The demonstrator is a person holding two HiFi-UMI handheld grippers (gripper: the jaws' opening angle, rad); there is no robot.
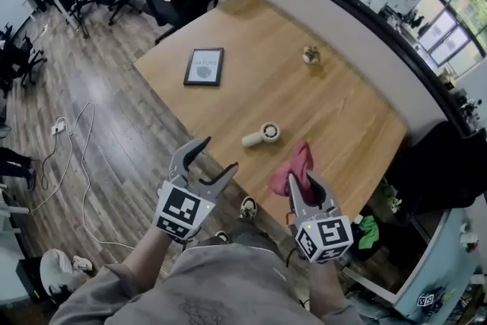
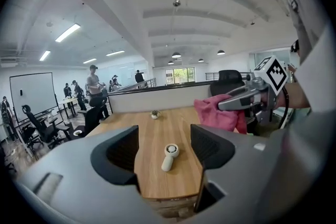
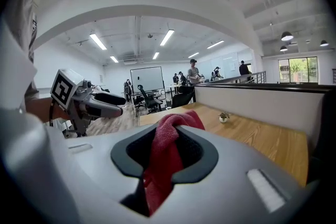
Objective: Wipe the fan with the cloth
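One cloth [image 3: 163,165] within right gripper [image 3: 165,129]

handheld fan [image 1: 262,135]: I find it lying on the table [image 1: 342,110].
pink cloth [image 1: 293,170]: pinched in my right gripper [image 1: 303,183].
left gripper [image 1: 220,155]: jaws apart.

The lower part of the cloth [image 1: 294,170] is hidden between the closed jaws of the right gripper [image 1: 303,185]. The print in the framed picture [image 1: 204,66] is too small to be read. The small object [image 1: 310,55] near the far edge of the table [image 1: 350,114] cannot be identified clearly.
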